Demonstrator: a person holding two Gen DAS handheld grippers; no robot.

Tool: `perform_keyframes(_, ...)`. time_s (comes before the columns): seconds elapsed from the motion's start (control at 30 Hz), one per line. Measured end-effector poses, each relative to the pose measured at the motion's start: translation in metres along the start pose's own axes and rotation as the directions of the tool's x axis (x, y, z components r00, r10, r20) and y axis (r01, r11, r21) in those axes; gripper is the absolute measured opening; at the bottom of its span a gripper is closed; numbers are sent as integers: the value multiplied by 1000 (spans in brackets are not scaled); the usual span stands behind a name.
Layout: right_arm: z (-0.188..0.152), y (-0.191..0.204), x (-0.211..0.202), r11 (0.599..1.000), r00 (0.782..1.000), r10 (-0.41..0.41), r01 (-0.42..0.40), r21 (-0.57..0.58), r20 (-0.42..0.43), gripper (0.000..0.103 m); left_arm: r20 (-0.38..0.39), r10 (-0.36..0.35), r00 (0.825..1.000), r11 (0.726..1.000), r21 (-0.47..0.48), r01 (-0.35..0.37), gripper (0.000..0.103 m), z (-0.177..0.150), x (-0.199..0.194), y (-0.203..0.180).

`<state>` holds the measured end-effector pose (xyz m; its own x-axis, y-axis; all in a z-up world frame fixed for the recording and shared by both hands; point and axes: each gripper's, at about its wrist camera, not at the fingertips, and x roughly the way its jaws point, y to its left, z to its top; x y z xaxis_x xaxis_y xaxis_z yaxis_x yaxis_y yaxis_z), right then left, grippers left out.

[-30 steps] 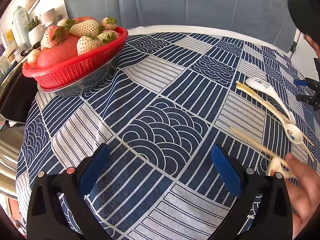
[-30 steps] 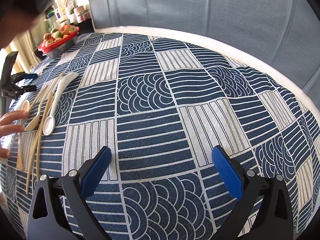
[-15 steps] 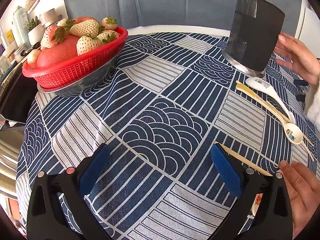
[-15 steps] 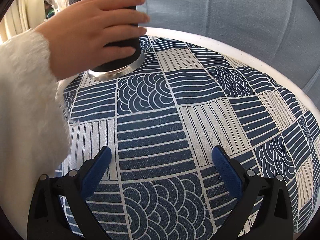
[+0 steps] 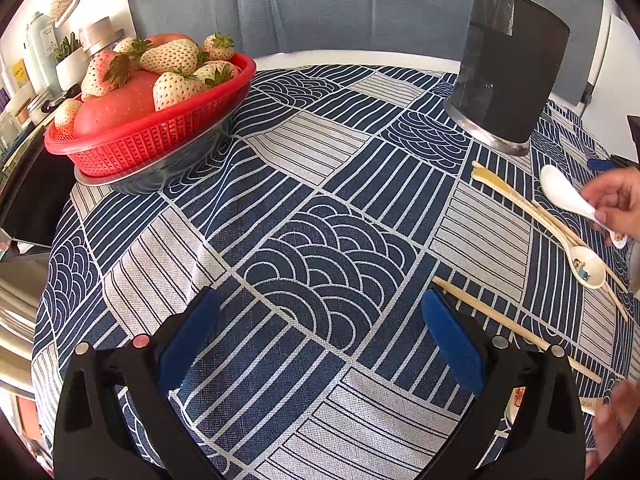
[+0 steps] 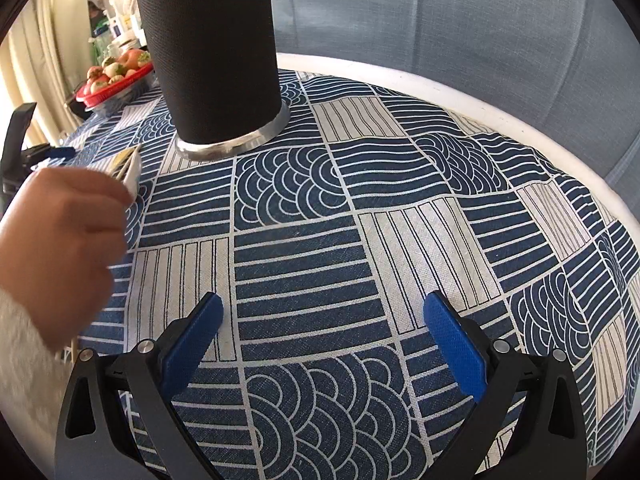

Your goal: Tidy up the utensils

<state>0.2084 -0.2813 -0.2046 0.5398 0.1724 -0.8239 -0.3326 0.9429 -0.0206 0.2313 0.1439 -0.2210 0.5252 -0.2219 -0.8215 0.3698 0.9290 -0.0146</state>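
A tall black holder (image 5: 508, 80) with a steel base stands upright on the patterned cloth at the far right; in the right wrist view the holder (image 6: 212, 52) rises at the upper left. Right of it a bare hand (image 5: 616, 200) grips a white spoon (image 5: 560, 192) lifted off the cloth. Beneath lie a cream spoon (image 5: 588, 268), a wooden spoon (image 5: 496, 184) and chopsticks (image 5: 500, 320). My left gripper (image 5: 320, 324) is open over bare cloth, left of the chopsticks. My right gripper (image 6: 324, 324) is open and holds nothing; the hand (image 6: 60, 232) fills its left side.
A red basket (image 5: 160, 136) of strawberries and an apple sits on a steel bowl at the far left. The round table's white rim (image 6: 480, 100) curves behind, with grey fabric beyond. Bottles and jars (image 5: 44, 52) stand on a shelf past the basket.
The hand let go of the black holder, which now stands alone. The hand has picked the white spoon up off the cloth. Neither gripper moved.
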Motion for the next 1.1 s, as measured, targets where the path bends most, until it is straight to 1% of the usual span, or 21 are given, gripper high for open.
perform_keyframes(1.1, 0, -1, -1, 1000, 1000, 5, -5, -6, -1, 97, 0, 6, 1000, 1000, -2, -6, 99, 0, 1, -1)
